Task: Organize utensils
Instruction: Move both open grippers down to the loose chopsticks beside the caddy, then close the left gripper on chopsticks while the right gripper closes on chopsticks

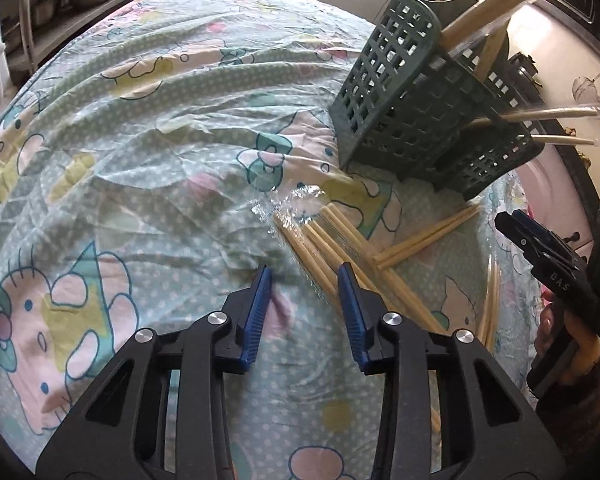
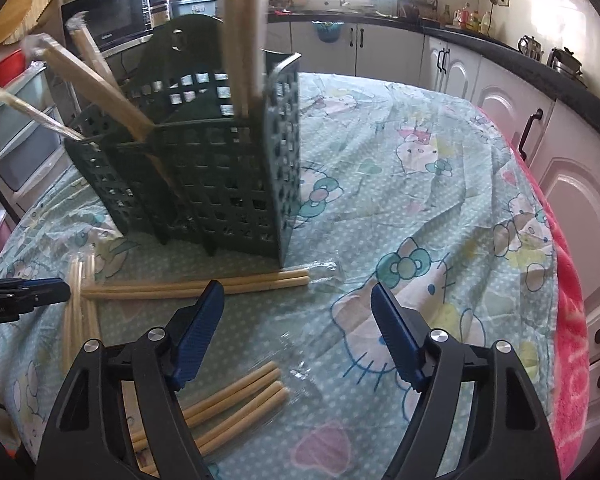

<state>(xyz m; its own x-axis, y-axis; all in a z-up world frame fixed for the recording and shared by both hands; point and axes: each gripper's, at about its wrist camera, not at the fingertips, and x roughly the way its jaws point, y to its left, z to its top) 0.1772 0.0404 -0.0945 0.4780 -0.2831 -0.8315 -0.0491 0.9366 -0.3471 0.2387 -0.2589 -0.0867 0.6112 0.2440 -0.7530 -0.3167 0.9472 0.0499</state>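
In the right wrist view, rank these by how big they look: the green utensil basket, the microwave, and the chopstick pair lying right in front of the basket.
1. green utensil basket, clearly the largest.
2. microwave.
3. chopstick pair, long but thin.
The microwave sits farther back, so its real size is likely understated here.

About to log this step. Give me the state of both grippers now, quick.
Left gripper: open, holding nothing, poised over the wrapped chopsticks on the table.
Right gripper: open, holding nothing, near the green basket.
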